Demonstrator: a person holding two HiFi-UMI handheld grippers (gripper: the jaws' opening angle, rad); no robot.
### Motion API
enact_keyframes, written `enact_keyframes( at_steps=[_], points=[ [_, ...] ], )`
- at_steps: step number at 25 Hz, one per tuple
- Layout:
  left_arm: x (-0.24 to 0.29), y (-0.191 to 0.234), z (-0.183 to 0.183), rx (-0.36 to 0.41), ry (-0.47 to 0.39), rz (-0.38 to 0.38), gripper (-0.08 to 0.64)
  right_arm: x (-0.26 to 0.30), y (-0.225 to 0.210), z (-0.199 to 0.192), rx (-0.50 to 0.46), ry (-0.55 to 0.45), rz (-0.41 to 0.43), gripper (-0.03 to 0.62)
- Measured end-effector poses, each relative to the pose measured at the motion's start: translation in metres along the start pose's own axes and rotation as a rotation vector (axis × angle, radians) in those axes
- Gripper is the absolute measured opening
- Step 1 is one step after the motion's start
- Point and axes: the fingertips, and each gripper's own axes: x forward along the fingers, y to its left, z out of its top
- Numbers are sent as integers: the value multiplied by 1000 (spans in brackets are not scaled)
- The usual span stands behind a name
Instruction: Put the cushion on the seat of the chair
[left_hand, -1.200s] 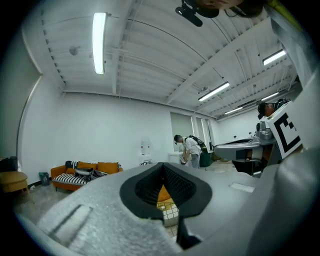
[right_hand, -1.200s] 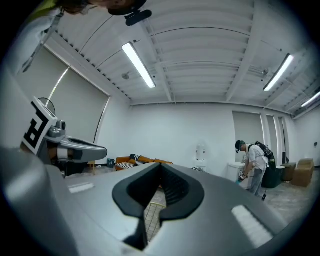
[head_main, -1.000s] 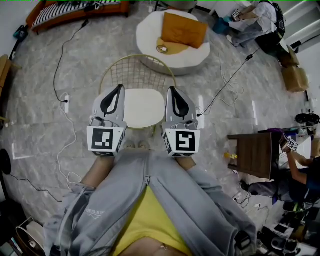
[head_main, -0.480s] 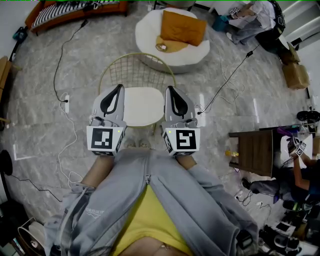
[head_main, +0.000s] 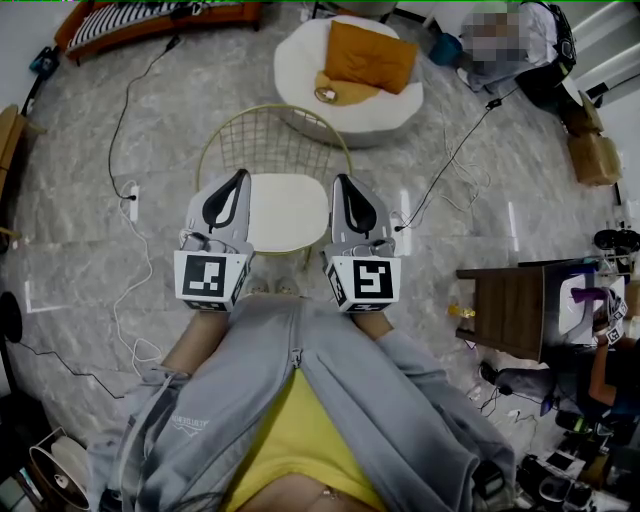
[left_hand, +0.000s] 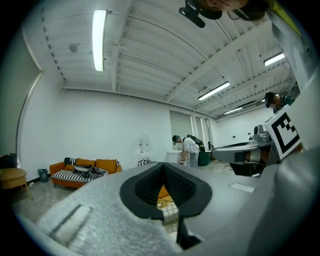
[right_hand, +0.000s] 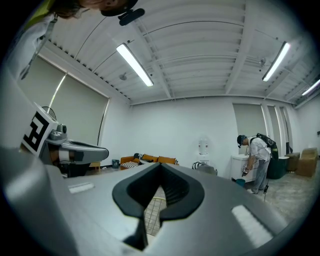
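An orange cushion (head_main: 369, 55) leans on the round white armchair (head_main: 300, 70) at the top of the head view. Nearer to me stands a gold wire chair (head_main: 270, 135) with a white seat pad (head_main: 286, 212). My left gripper (head_main: 238, 178) hangs over the seat's left edge and my right gripper (head_main: 340, 182) over its right edge. Both are shut and hold nothing. In the left gripper view the left gripper (left_hand: 163, 167) points level, with a strip of orange and the wire mesh (left_hand: 170, 207) seen between its jaws. The right gripper (right_hand: 159, 168) also points level over the mesh (right_hand: 152, 212).
Cables (head_main: 135, 100) trail over the grey marble floor on both sides of the chair. A power strip (head_main: 132, 203) lies at the left. An orange sofa (head_main: 150, 18) stands at the far left, a dark wooden table (head_main: 512, 308) at the right. A person (right_hand: 257, 160) stands at the far end.
Both grippers have stayed where they were. The person at the far right of the head view has shifted a little.
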Motion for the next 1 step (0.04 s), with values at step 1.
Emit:
enact_keyframes(
  at_steps=[1],
  points=[
    [0,-2,-1,2,-1,-1,8,-1,-2,-1,-1,0,0,-2]
  ],
)
